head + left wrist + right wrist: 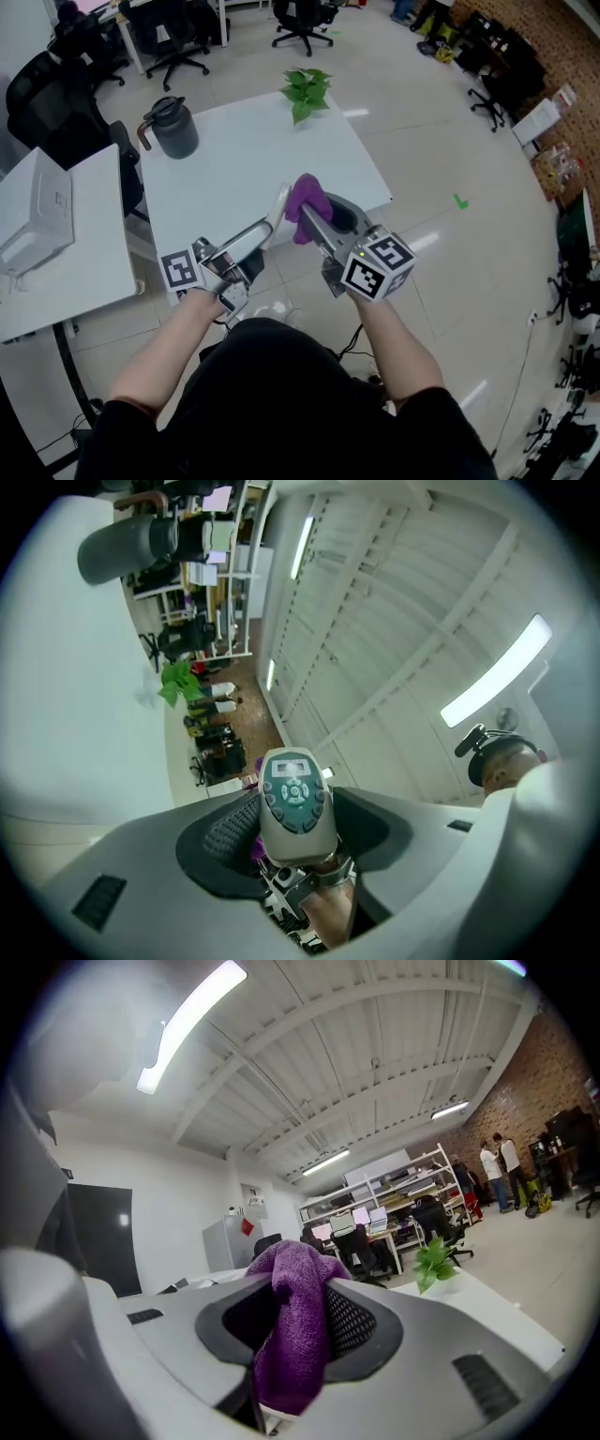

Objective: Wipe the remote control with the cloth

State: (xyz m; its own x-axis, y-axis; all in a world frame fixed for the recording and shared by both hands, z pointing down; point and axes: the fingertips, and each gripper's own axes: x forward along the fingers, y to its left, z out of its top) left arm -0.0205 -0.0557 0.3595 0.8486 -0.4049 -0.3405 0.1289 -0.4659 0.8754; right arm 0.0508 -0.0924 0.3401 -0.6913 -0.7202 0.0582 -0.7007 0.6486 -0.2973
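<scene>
My left gripper (pixel 272 217) is shut on a pale grey remote control (pixel 296 803) with dark teal buttons, held upright between the jaws above the table's near edge. In the head view the remote (pixel 278 207) shows edge-on, its tip next to the purple cloth (pixel 307 204). My right gripper (pixel 314 217) is shut on that cloth (pixel 295 1335), which bunches over the jaw tips and hangs down between them. The two grippers meet tip to tip; I cannot tell whether cloth and remote touch.
A white table (pixel 239 159) carries a dark grey jug (pixel 172 127) at its far left and a small green plant (pixel 305 90) at its far edge. A second white desk (pixel 84 253) with a white box (pixel 36 212) stands at left. Office chairs (pixel 173 37) lie beyond.
</scene>
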